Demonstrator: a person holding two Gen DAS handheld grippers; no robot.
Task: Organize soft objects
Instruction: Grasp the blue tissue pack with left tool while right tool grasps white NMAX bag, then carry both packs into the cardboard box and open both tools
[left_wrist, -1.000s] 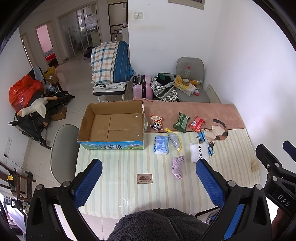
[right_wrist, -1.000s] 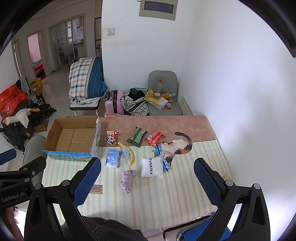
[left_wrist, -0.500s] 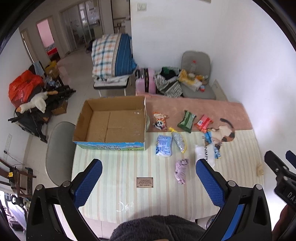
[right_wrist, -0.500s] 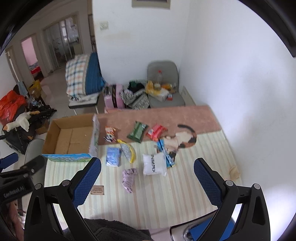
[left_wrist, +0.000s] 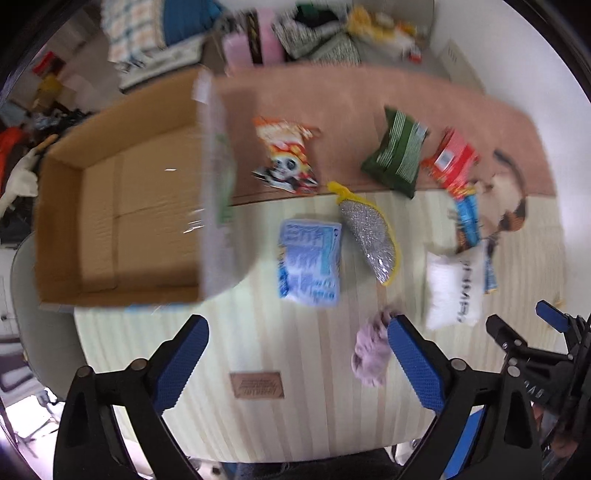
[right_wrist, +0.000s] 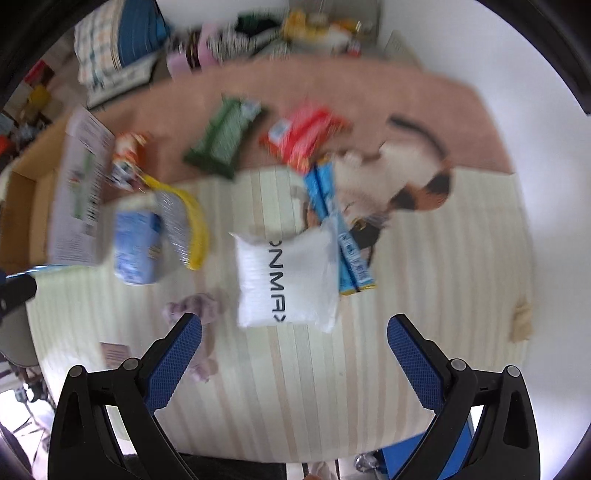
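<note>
An open cardboard box (left_wrist: 122, 225) stands at the table's left with nothing in it. Beside it lie a blue tissue pack (left_wrist: 310, 264), a silver and yellow scrubber (left_wrist: 369, 232), a lilac cloth (left_wrist: 371, 352), a white pillow pack (left_wrist: 456, 291), and panda (left_wrist: 286, 158), green (left_wrist: 397, 151) and red (left_wrist: 450, 162) snack bags. My left gripper (left_wrist: 297, 354) is open above the table's front, the lilac cloth beside its right finger. My right gripper (right_wrist: 295, 350) is open just in front of the white pillow pack (right_wrist: 286, 275); the lilac cloth (right_wrist: 194, 310) lies by its left finger.
A striped mat (right_wrist: 332, 369) covers the table, with a pink strip (left_wrist: 332, 96) and a cat picture (right_wrist: 402, 177) at the back. A small brown label (left_wrist: 256, 384) lies near the front edge. Blue stick packs (right_wrist: 338, 218) lie by the pillow pack. Chairs and clutter stand beyond.
Both grippers have dropped down and forward toward the table, so the objects look much larger. Both stay open and nothing has been picked up.
</note>
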